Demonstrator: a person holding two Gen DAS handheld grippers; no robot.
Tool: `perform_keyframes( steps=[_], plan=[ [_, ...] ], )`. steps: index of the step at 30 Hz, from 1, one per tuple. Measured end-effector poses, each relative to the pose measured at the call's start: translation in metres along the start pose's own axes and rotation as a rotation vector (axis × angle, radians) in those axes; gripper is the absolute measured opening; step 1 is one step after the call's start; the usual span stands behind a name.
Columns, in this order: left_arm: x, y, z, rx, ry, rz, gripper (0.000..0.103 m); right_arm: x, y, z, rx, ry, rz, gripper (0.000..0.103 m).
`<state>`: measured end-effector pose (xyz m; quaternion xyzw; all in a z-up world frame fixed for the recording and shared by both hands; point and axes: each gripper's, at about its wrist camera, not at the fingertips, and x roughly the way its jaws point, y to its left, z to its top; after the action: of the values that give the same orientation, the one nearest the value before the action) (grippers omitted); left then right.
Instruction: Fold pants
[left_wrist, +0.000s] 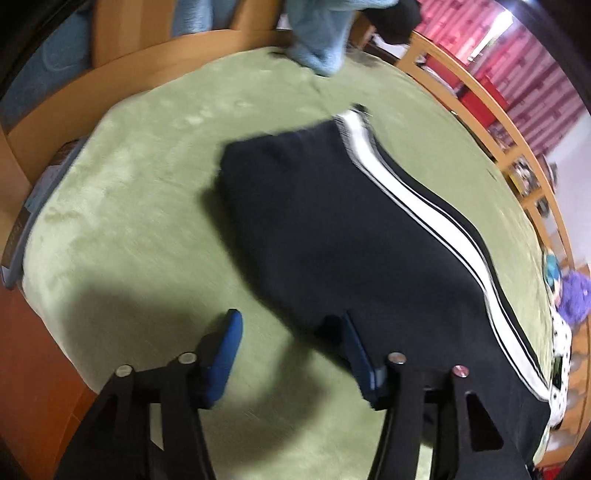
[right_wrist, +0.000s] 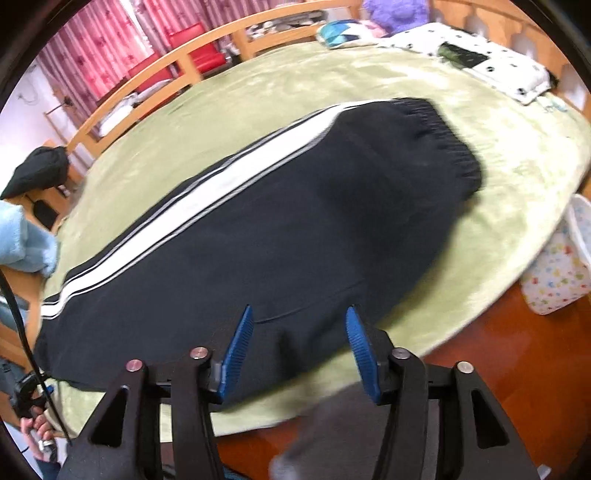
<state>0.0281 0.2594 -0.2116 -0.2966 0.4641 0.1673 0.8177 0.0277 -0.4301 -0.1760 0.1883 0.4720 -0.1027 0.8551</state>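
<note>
Dark navy pants (left_wrist: 332, 229) with a white side stripe (left_wrist: 417, 210) lie flat, legs together, on a green blanket (left_wrist: 147, 192). In the right wrist view the pants (right_wrist: 280, 236) run from the elastic waistband (right_wrist: 443, 140) at the far right to the leg ends at the near left. My left gripper (left_wrist: 290, 325) is open and empty, just above the blanket at the near edge of the pants. My right gripper (right_wrist: 299, 321) is open and empty, over the near edge of the pants.
A light blue cloth (left_wrist: 317, 40) hangs at the far end of the bed. A wooden bed rail (left_wrist: 491, 122) runs along the far side. A spotted pillow (right_wrist: 480, 55) lies at the head. A patterned white bag (right_wrist: 561, 258) stands on the wooden floor (right_wrist: 498, 339).
</note>
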Motion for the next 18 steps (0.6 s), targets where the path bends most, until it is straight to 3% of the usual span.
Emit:
perform_keyframes(
  steps=[3, 6, 13, 18],
  plan=[
    [-0.001, -0.019, -0.014, 0.047, 0.017, -0.01, 0.057, 0.001, -0.04, 0.009, 0.064, -0.024, -0.014, 0.066],
    [-0.002, -0.04, -0.031, 0.078, 0.035, -0.018, 0.057, 0.008, -0.077, 0.021, 0.164, -0.023, 0.024, 0.071],
    [-0.002, -0.076, -0.055, 0.114, 0.079, -0.044, 0.057, 0.032, -0.155, 0.047, 0.431, -0.069, 0.246, 0.073],
    [-0.001, -0.104, -0.064, 0.132, 0.09, -0.049, 0.057, 0.074, -0.157, 0.071, 0.484, -0.013, 0.355, 0.077]
  ],
)
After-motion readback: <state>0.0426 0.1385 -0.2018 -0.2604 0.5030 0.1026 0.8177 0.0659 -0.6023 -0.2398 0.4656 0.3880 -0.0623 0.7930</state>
